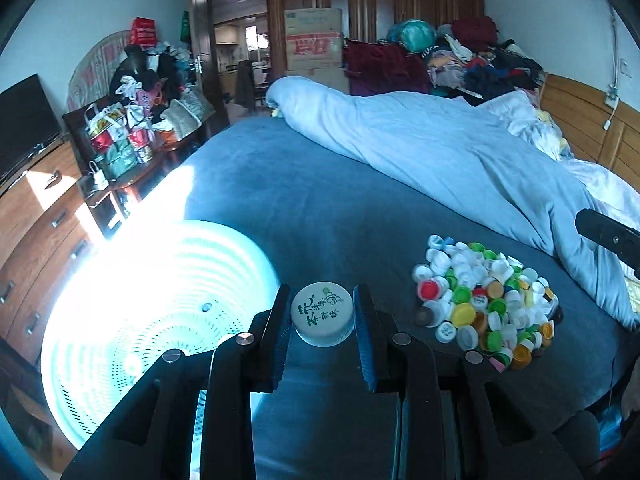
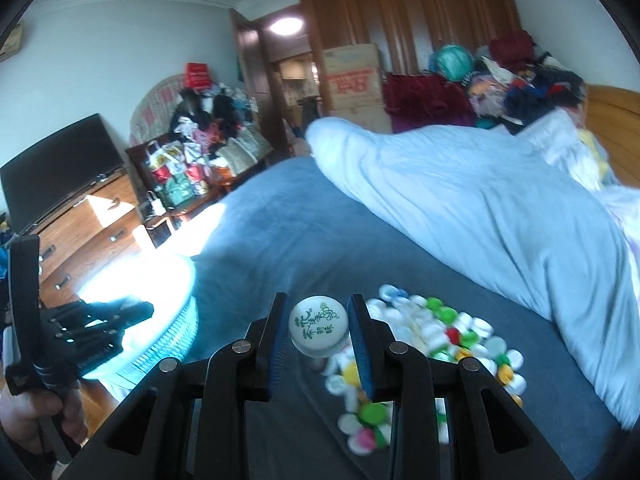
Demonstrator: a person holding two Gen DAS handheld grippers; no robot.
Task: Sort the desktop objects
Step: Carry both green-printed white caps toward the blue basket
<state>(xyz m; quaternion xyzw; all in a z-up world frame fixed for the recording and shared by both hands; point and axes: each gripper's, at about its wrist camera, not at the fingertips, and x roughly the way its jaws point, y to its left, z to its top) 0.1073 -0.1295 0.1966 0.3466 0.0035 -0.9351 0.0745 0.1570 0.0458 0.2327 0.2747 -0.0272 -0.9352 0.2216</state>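
Left wrist view: the left gripper clamps a white round plastic bottle cap with green printed characters between its two black fingers at lower centre. At lower left sits a pale green perforated plastic basket, washed out by sunlight, just beside the gripper. At lower right a heap of mixed coloured bottle caps lies on the dark blue bedsheet. A black tip of the other tool pokes in at the right edge.

Right wrist view: the right gripper holds a matching white cap with green print, raised above the sheet with the blurred cap heap right behind and below it. Only this view shows the basket's slotted side wall, at left centre, and a hand holding the other gripper's handle at lower left; whether that gripper's jaws grip anything cannot be told here.
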